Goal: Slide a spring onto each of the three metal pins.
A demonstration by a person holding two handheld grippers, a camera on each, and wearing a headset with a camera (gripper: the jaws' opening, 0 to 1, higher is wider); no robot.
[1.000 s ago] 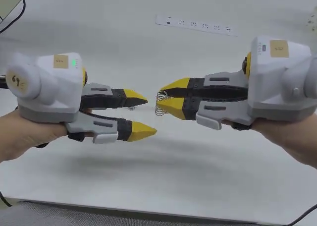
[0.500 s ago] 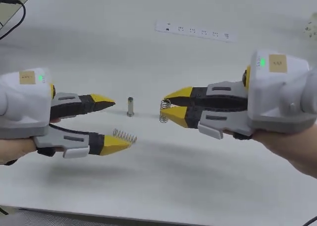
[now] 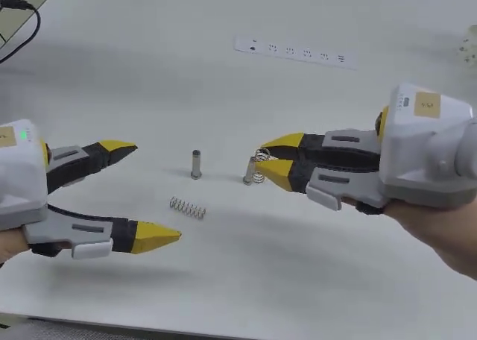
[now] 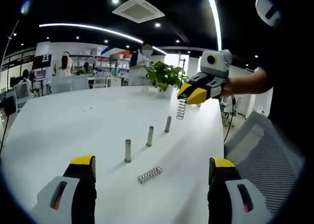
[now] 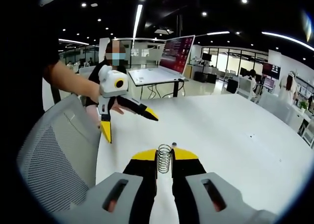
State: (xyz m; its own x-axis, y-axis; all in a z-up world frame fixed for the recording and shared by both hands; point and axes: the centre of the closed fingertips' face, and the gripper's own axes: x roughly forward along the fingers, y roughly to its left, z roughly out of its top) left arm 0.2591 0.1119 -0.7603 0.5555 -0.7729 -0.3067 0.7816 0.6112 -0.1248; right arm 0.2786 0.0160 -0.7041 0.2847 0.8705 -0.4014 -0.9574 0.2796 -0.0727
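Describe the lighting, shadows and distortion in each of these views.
Head view: soft even light, faint shadows on the table under the left gripper and right gripper. Left gripper view: fisheye bending, bright ceiling lights. Right gripper view: same bending, held spring sharp.

Power strip (image 3: 296, 48), potted plant (image 4: 164, 75), mesh chair (image 5: 54, 155)

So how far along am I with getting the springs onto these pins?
One looks done: the far pin appears to carry a spring. In hand: the right gripper is shut on a second spring, held near the pins. Left to do: the middle pin and near pin are bare, and a loose spring lies on the table in front of the open left gripper.
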